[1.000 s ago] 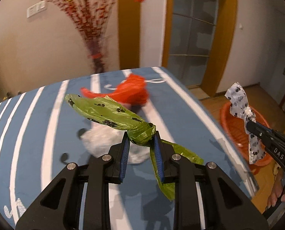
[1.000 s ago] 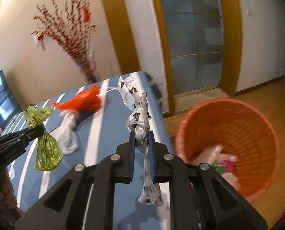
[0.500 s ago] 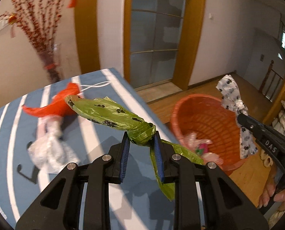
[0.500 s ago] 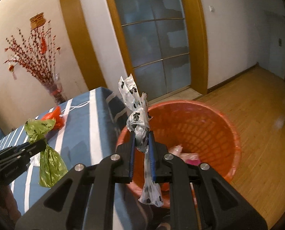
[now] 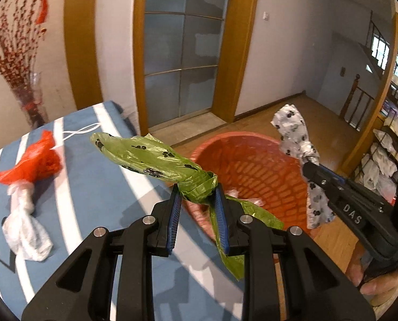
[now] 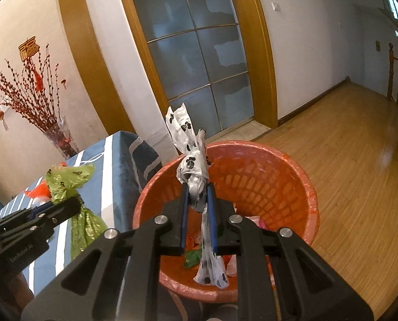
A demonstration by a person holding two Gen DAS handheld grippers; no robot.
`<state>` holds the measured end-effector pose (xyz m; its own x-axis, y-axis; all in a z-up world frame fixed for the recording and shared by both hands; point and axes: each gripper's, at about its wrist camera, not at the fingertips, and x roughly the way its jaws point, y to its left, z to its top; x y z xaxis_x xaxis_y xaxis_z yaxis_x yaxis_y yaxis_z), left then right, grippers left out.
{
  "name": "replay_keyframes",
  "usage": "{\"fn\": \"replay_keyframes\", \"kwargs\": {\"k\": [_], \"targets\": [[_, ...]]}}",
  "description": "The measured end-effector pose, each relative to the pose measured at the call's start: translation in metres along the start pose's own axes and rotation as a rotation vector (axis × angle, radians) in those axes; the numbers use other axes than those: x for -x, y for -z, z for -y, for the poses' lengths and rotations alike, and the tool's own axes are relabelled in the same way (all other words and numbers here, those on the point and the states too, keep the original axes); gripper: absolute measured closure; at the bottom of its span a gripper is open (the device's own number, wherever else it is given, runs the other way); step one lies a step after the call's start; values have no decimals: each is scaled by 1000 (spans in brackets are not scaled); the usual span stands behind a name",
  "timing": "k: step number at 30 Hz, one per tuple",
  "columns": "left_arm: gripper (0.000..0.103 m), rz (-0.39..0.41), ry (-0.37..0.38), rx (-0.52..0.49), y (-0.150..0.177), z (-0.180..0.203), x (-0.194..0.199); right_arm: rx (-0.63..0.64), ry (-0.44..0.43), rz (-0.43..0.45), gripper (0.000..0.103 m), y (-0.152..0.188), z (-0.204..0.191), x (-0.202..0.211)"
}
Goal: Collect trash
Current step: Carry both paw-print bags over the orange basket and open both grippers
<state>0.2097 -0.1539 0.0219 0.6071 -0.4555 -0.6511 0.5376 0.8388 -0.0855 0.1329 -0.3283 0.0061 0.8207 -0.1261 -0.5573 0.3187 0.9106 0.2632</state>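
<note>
Fingers of the right gripper (image 6: 197,200) are clamped on a knotted white paw-print bag (image 6: 192,165), hanging over the middle of an orange basket (image 6: 292,176). Fingers of the left gripper (image 5: 197,200) pinch a green paw-print bag (image 5: 156,160), level with the basket's rim at nine o'clock. For a clean drop, let the white bag go first, then carry the green one toward three o'clock, fully past the rim. A red bag (image 5: 30,164) and a white bag (image 5: 25,230) remain on the striped tabletop (image 5: 97,187).

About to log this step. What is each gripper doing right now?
Left gripper: jaws shut on the green bag.
Right gripper: jaws shut on the white paw-print bag.
</note>
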Motion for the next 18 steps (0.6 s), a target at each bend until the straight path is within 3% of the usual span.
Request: {"fn": "replay_keyframes", "kwargs": {"k": [18], "targets": [[78, -53, 81, -39, -2, 29, -39, -56, 1, 20, 89, -10, 21, -11]]}}
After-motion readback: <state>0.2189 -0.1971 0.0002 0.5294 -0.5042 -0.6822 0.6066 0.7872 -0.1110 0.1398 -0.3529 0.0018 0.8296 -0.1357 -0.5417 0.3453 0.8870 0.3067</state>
